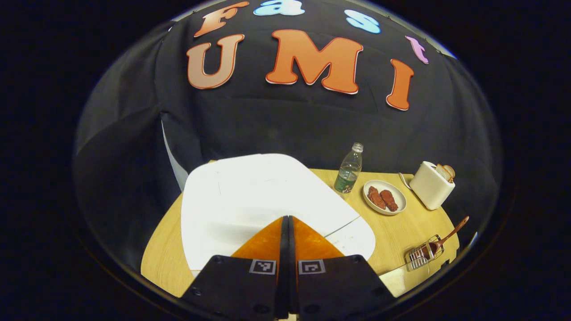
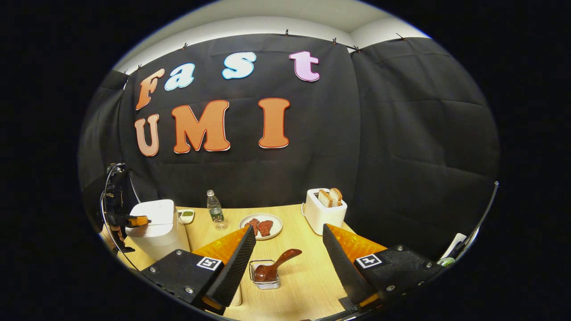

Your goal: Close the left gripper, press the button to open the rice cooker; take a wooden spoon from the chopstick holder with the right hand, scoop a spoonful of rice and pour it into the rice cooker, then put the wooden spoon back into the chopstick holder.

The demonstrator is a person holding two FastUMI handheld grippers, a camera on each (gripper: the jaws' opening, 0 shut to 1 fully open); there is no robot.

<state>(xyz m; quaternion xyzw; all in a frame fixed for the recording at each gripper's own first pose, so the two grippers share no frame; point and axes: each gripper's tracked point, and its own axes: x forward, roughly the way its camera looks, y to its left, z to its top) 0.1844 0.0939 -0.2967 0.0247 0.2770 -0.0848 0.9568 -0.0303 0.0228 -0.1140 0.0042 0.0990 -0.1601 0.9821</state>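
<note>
The left claw is pressed fully together, its two fingers meeting in a thin seam directly over the smooth white lid of the rice cooker, and holds nothing. In the right gripper view the same claw comes at the boxy, round-cornered rice cooker from the side, its tip at the cooker's upper front edge; whether it touches cannot be told.

The right claw stands wide apart and empty above the pale wood-grain desk, its ribbed fingers flanking a small wire chopstick holder. The wooden spoon sits in that holder, dark bowl down inside the wire frame, handle rising aslant up and to the right, away from the cooker. In the left gripper view the spoon leans the same way out of the chopstick holder near the desk's edge.

Beyond the holder, a round white plate carries two reddish-brown pieces of food. A clear plastic water bottle stands upright between the plate and the cooker, a small white dish just beside the cooker. A white toaster with bread slices standing in its slots sits at the desk's far right. The lid is down.
</note>
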